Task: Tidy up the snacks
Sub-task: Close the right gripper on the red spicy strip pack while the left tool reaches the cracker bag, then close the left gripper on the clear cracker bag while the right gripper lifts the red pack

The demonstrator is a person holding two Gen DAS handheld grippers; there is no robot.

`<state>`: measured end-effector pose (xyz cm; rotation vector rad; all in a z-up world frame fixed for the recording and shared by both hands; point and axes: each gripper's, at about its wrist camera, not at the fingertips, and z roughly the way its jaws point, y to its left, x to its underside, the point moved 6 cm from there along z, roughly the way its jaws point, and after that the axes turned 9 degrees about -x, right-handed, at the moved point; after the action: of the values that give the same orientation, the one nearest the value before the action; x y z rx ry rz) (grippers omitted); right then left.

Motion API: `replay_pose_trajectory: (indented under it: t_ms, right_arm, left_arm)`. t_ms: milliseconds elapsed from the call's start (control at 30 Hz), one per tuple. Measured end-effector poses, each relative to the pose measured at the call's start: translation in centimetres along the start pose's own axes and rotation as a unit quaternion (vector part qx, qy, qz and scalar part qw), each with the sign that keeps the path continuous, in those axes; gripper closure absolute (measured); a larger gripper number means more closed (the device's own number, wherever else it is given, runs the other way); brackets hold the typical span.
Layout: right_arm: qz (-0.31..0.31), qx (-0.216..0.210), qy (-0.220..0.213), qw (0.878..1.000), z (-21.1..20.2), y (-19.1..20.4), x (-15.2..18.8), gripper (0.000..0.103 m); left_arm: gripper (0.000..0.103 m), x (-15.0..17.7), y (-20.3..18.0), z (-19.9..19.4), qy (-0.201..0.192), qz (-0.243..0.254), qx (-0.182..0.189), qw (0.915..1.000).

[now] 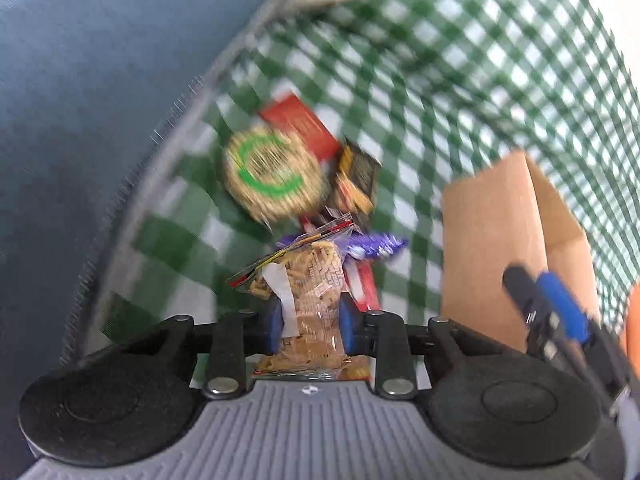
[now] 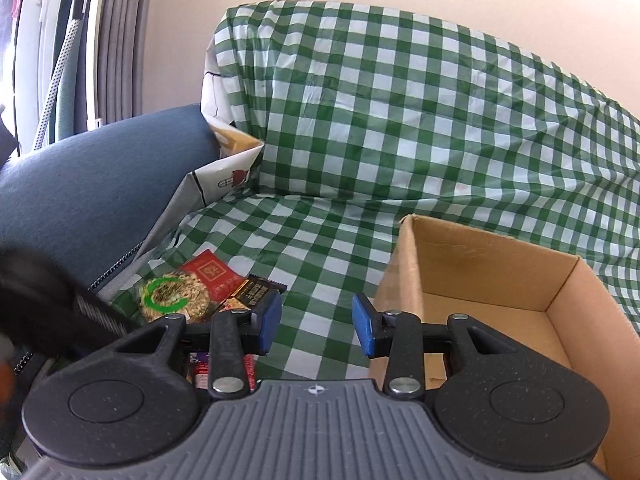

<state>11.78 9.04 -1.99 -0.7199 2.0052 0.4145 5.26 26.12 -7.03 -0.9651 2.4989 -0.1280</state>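
The left gripper [image 1: 308,320] has its blue pads pressed on either side of a clear cracker packet [image 1: 314,280], a see-through wrapper with tan, square-printed crackers inside and a red and yellow sealed edge at the top. The print on the wrapper is too blurred to read. The packet stands up between the fingers, above the green and white checked cloth [image 1: 460,60].

Just beyond it lies the rest of the snack pile: a purple wrapper [image 1: 376,246], a red strip packet [image 1: 366,284] beside it, a round packet [image 2: 174,294] marked with a green ring that looks like a large letter C, a red packet [image 2: 212,274] with a square emblem of gold characters that I cannot make out, and a dark packet [image 2: 258,290] with gold lettering, likewise unreadable. These three overlap one another near the edge of a blue cushion [image 2: 100,176].

The right gripper [image 2: 316,328] hangs with its fingers partly apart and nothing between them, over bare cloth between the pile and an open cardboard box [image 2: 404,280]. No snack shows inside the box. At the back of the cloth a white carton [image 2: 224,178] carries a small red and black drawing; no words on it are legible.
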Motion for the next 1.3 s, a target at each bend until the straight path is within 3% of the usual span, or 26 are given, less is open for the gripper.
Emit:
replay_pose_trajectory:
  t_ms: [200,433,567,667,833,933,1100,1300]
  right_arm:
    - [-0.019,-0.031,0.032,0.999,1.6,2.8,1.0,0.062]
    - [-0.028,-0.062,0.131,0.989,6.0,5.1,4.0,0.062]
    - [-0.008,-0.075,0.166,0.983,8.1,5.3,5.1,0.062]
    - [0.003,-0.080,0.174,0.981,9.0,5.3,5.3,0.052]
    - [0.003,-0.084,0.194,0.977,10.0,5.6,6.1,0.048]
    - [-0.005,-0.083,0.194,0.977,10.0,5.6,6.2,0.056]
    - [-0.022,-0.081,0.193,0.978,9.4,5.6,6.0,0.068]
    - [-0.025,-0.078,0.180,0.980,7.6,4.9,4.6,0.072]
  left_arm:
    - [0.072,-0.5,2.2,1.0,0.014,-0.037,-0.028,0.9988]
    - [0.070,-0.6,2.7,1.6,0.018,-0.040,-0.029,0.9986]
    - [0.068,-0.5,2.8,1.7,0.021,-0.045,-0.027,0.9984]
    - [0.062,-0.4,2.7,1.8,0.023,-0.044,-0.031,0.9983]
    - [0.056,-0.3,2.8,2.2,0.030,-0.048,-0.030,0.9979]
    - [0.054,-0.2,2.8,2.5,0.035,-0.048,-0.028,0.9978]
    - [0.064,-0.2,2.1,2.7,0.031,-0.031,-0.028,0.9986]
    - [0.069,-0.9,1.7,1.9,0.002,-0.020,-0.029,0.9994]
